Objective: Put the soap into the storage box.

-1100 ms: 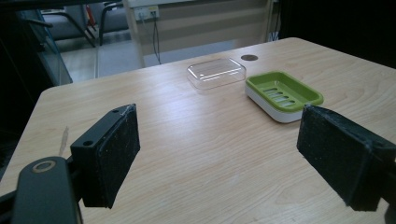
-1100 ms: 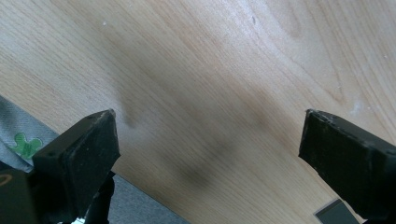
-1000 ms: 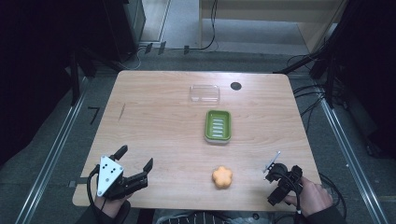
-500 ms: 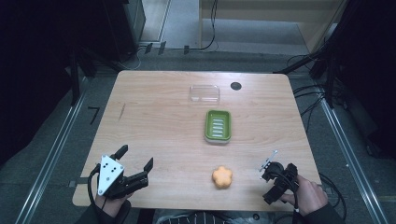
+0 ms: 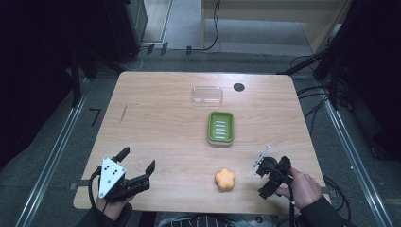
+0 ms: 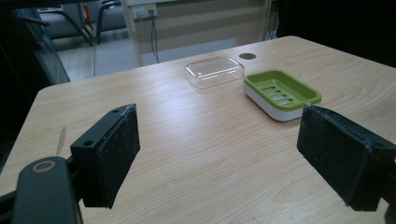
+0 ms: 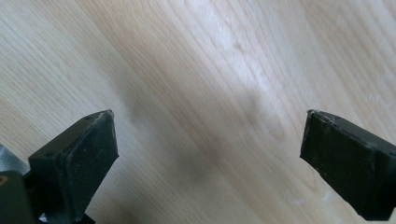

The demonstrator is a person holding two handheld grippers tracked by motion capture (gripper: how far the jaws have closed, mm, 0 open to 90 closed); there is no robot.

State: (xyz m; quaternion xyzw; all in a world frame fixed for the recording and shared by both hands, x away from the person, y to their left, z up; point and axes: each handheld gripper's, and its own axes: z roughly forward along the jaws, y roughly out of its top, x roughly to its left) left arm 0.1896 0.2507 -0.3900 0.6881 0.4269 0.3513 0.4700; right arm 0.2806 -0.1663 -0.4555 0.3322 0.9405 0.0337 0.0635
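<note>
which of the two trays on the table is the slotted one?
The green soap dish, nearer the person: its floor has a row of drain slots. The clear tray behind it, by the table's far edge, is plain and see-through.

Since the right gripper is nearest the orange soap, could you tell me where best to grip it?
Across its scalloped sides, coming straight down. The soap lies flat and low on the table, with bare wood around it, and the right gripper, already open, sits beside it.
</note>
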